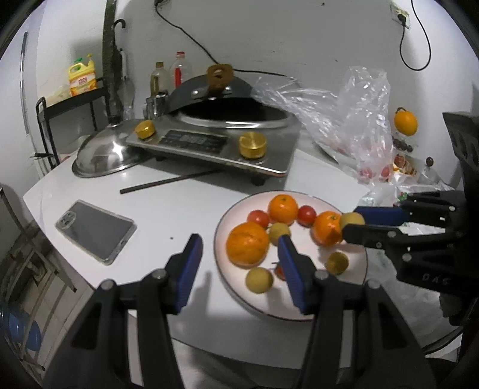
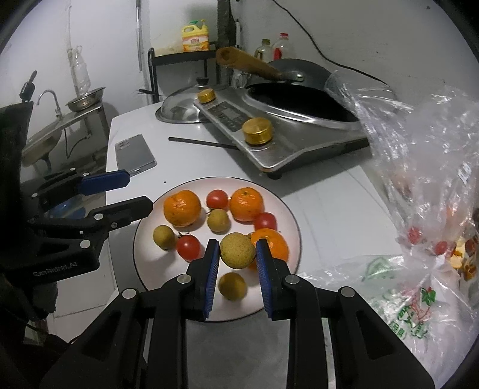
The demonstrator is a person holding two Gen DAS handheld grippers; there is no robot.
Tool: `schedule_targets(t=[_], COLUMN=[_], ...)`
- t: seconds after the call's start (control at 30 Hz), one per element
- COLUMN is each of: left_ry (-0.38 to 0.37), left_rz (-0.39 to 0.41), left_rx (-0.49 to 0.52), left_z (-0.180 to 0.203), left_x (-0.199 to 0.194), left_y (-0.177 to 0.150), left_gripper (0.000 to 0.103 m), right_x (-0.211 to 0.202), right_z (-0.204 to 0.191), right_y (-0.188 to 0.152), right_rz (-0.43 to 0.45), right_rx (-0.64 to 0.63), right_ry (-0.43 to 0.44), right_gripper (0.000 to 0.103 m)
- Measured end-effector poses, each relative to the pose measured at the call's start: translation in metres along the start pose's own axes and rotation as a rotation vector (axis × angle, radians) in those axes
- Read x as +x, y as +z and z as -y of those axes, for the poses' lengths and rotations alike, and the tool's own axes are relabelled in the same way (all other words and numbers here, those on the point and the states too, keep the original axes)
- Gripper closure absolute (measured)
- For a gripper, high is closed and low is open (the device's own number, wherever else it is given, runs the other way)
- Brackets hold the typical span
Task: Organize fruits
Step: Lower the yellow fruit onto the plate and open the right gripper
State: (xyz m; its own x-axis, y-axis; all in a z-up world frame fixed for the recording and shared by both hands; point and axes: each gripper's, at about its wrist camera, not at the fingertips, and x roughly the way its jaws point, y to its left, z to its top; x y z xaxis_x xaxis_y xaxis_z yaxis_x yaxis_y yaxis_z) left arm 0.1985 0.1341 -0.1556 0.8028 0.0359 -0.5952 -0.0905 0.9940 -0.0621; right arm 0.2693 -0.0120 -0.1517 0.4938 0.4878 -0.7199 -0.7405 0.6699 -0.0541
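Right gripper [image 2: 236, 252] clamped on a yellow-green longan [image 2: 237, 250], held above the lower centre of the white plate [image 2: 295, 223], lower middle of the right wrist frame. Left gripper [image 1: 239, 254] part open, nothing between the pads, over the plate's left rim. On the plate: oranges, tomatoes and more longans; phone [image 1: 95, 231] at left of the left wrist frame.

— What do you see around me?
— I see a white wall [image 1: 299, 36] with black cables [image 1: 185, 30] and a socket [image 1: 399, 13]. On my left stands a black metal rack [image 2: 179, 59], and further a steel sink [image 2: 45, 131] with its faucet [image 2: 49, 97].
— And the light?
— It is dim, with a soft glare on the white counter [image 1: 167, 215], and below I see pale floor tiles [image 1: 39, 299]
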Motion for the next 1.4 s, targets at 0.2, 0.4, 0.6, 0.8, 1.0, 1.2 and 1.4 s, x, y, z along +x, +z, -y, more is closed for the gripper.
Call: schedule_targets(t=[0.2, 0.4, 0.6, 0.8, 1.0, 1.2, 1.4], left_ry=[0.016, 0.022, 0.023, 0.021, 0.019, 0.012, 0.013], left_rz=[-0.005, -0.009, -0.016, -0.023, -0.032, -0.04, -0.043], left_rx=[-0.012, -0.012, -0.021, -0.026, -0.031, -0.029, -0.028], left_z=[-0.012, -0.018, -0.026, -0.029, -0.032, -0.03, -0.029], left_x=[0.0, 0.002, 0.006, 0.01, 0.014, 0.017, 0.017], left_y=[-0.004, -0.007, -0.01, -0.01, -0.012, -0.013, -0.014], left_gripper=[0.049, 0.049, 0.049, 0.049, 0.049, 0.049, 0.049], right_x=[0.012, 0.025, 0.035, 0.045, 0.049, 0.05, 0.049], right_z=[-0.012, -0.017, -0.016, -0.016, -0.012, -0.008, -0.006], right_y=[0.004, 0.007, 0.007, 0.007, 0.009, 0.01, 0.008], right_rz=[-0.019, -0.039, -0.059, -0.079, -0.082, -0.088, -0.089], right_rx=[-0.013, -0.001, 0.023, 0.04, 0.068, 0.098, 0.104], right_ry=[0.016, 0.032, 0.044, 0.048, 0.055, 0.072, 0.067], right_gripper=[0.076, 0.076, 0.076, 0.076, 0.076, 0.076, 0.076])
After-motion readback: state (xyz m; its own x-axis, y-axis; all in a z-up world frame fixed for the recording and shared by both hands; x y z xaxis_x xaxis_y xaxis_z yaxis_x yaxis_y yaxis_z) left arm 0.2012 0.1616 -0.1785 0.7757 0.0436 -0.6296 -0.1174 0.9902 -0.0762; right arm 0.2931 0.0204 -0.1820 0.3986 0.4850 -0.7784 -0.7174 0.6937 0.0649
